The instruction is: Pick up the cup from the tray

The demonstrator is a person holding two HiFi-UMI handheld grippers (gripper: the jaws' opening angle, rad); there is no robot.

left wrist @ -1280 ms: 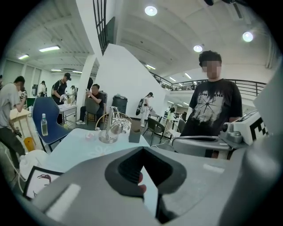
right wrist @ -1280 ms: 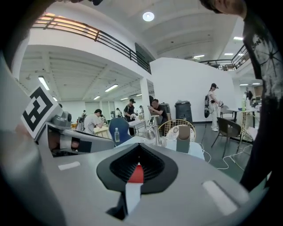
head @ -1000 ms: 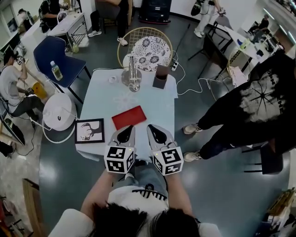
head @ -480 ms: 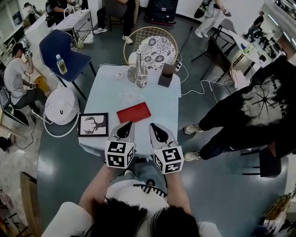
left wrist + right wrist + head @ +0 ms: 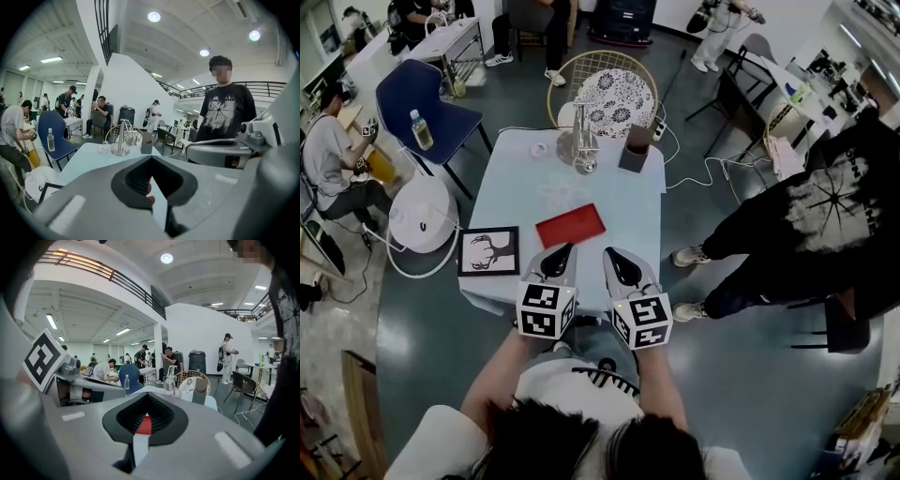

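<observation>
- Cup: none is discernible on the red tray (image 5: 570,225), which lies bare just ahead of both sets of fingers; a brown cup-like vessel (image 5: 634,150) stands well beyond them, by the metal stand (image 5: 581,141).
- Left gripper (image 5: 566,249) and right gripper (image 5: 608,252): fingers closed together, holding nothing.
- Both rest side by side over the counter's (image 5: 506,197) near edge, aimed at the tray, probably a neutral posture.
</observation>
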